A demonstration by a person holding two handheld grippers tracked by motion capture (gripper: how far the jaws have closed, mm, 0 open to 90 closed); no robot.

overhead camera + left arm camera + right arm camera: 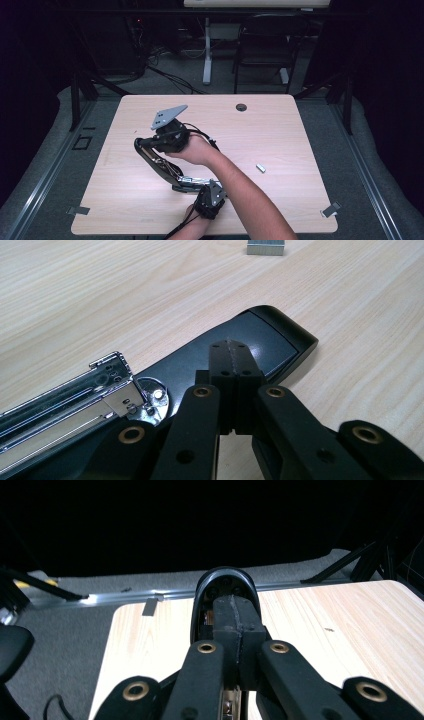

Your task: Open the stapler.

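A black stapler [160,162] lies opened up near the front edge of the worktop [280,130], left of the middle. The left gripper [230,352] presses its jaws, closed flat together, down on the stapler's base beside the bare metal magazine [65,400]. The right gripper [234,611] has its jaws closed on the raised top cover [223,580]. A strip of staples [260,168] lies apart toward the right edge.

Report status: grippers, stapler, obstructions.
Left gripper shut, pressing black stapler base. Right gripper shut on raised black stapler top. Small silver staple strip lies apart on wooden table; nothing obstructing.
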